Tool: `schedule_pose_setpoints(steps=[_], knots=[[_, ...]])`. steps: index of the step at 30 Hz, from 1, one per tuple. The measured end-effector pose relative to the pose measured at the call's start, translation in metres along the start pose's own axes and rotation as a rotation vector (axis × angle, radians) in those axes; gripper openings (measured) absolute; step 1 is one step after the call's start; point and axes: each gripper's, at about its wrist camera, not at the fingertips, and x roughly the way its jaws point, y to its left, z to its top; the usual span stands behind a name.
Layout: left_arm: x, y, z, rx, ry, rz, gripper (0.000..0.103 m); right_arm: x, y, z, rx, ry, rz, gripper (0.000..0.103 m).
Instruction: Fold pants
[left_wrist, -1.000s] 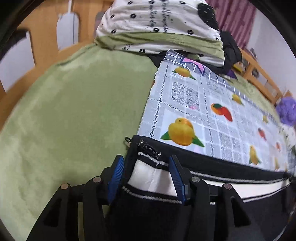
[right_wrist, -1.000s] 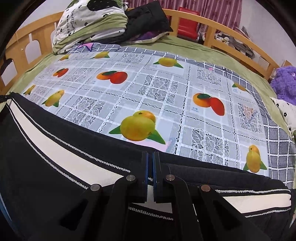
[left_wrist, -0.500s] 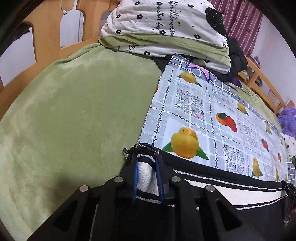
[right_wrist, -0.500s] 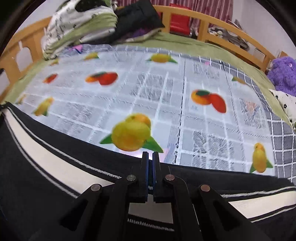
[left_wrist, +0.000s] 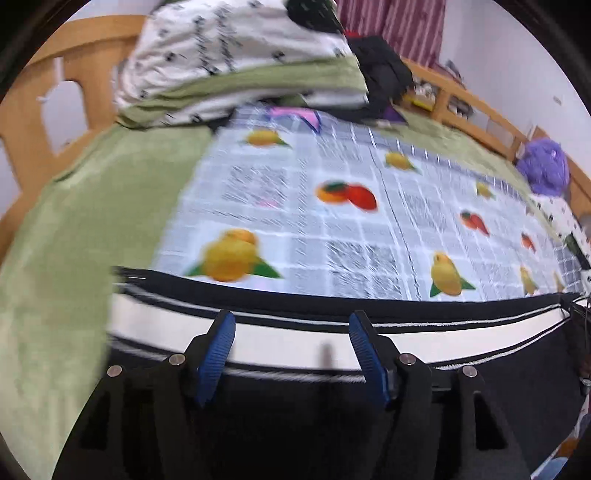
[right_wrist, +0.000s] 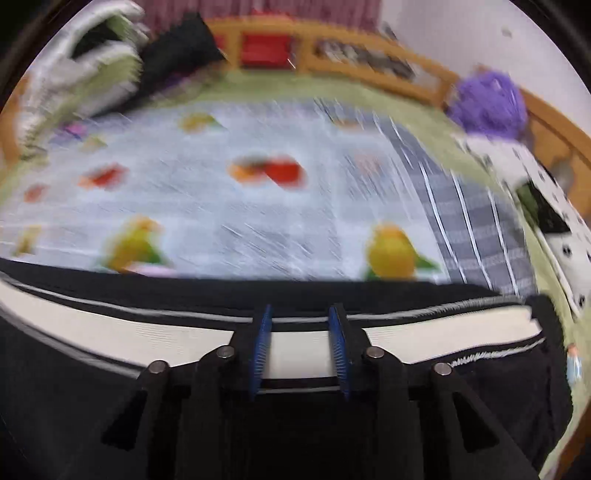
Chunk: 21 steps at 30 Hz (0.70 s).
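Pants (left_wrist: 332, 347) lie beneath both spread grippers, left gripper (left_wrist: 291, 332) and right gripper (right_wrist: 300, 325).

I am seeing pants (left_wrist: 332, 424) lying flat across near edge of fruit-print cloth (left_wrist: 369, 229), black fabric filling bottom of both wrist views. Wide white stripe (left_wrist: 295, 341) with thin white piping on each side is running lengthwise left to right along upper part. In right wrist view, stripe (right_wrist: 110, 332) is ending at right in squared end. Both views are blurring; finer detail not readable.
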Motion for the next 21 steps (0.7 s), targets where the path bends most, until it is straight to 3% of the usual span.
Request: schedule_pose_setpoints(steps=[3,4,9,13,16,18,21], knots=[[0.036,-0.001,-0.005,-0.019,0.061,0.081,0.062,0.009,-0.010,0.003,0.006,-0.031,0.044,0.025],[0.037,0.001,-0.007,-0.033,0.033,0.078,0.064,0.011,-0.010,0.004,0.001,-0.036,0.042,0.025],[0.023,0.001,-0.009,-0.055,0.072,0.110,0.063,0.009,-0.011,0.001,0.005,-0.045,0.039,0.025],[-0.018,0.006,-0.028,-0.104,0.070,0.049,0.063,-0.021,-0.008,-0.012,0.075,-0.022,0.002,0.025],[-0.053,0.009,-0.051,-0.155,0.052,-0.007,0.063,-0.061,-0.002,-0.034,0.076,-0.072,0.023,0.034],[-0.078,0.009,-0.071,-0.161,0.064,-0.044,0.062,-0.094,0.007,-0.048,0.072,-0.116,0.041,0.054],[-0.113,0.010,-0.093,-0.188,0.037,-0.067,0.062,-0.139,0.025,-0.061,0.063,-0.162,0.067,0.061]])
